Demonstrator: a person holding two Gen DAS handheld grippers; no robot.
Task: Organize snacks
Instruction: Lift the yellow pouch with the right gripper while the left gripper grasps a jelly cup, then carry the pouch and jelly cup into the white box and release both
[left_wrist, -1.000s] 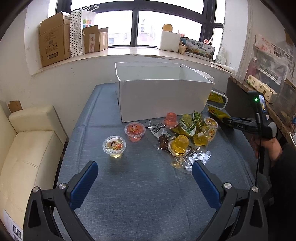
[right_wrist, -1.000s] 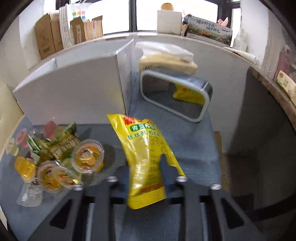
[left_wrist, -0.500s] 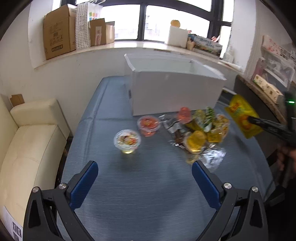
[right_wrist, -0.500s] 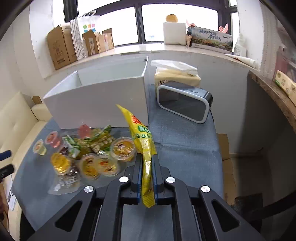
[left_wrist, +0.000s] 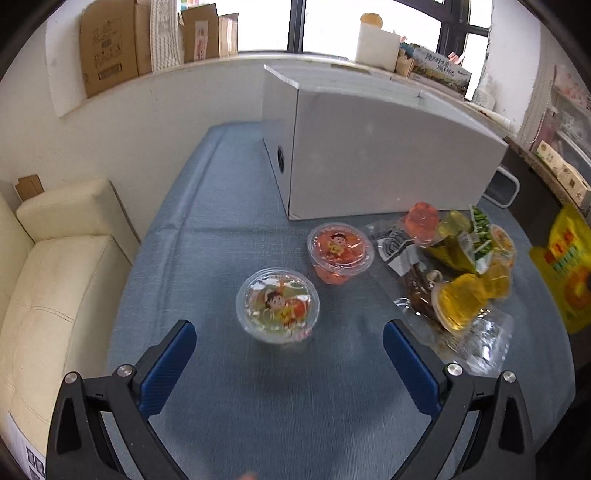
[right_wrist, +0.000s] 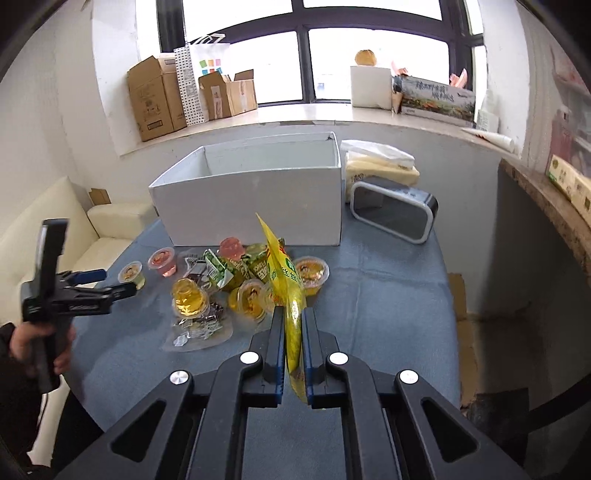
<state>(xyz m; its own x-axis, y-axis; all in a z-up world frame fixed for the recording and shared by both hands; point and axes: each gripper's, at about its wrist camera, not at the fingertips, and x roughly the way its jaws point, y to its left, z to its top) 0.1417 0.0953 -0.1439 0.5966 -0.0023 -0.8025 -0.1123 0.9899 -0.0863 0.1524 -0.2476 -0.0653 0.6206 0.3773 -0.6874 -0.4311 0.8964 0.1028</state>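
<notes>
My right gripper (right_wrist: 293, 325) is shut on a yellow snack pouch (right_wrist: 282, 280), held edge-on above the table; the pouch also shows in the left wrist view (left_wrist: 565, 273). My left gripper (left_wrist: 288, 347) is open and empty, just short of a clear jelly cup (left_wrist: 277, 304) with a cartoon lid. A red jelly cup (left_wrist: 340, 253) stands behind it. A pile of jelly cups and packets (left_wrist: 458, 269) lies to the right. An open white box (right_wrist: 255, 195) stands behind the pile (right_wrist: 236, 280).
A black speaker with a white rim (right_wrist: 393, 214) and a tissue pack (right_wrist: 380, 164) stand right of the box. A cream sofa (left_wrist: 55, 280) is left of the blue-grey table (left_wrist: 258, 398). Cardboard boxes (right_wrist: 155, 99) sit on the windowsill.
My right gripper has lifted the yellow pouch higher and pulled back from the pile. My left gripper has moved forward and down toward the clear jelly cup.
</notes>
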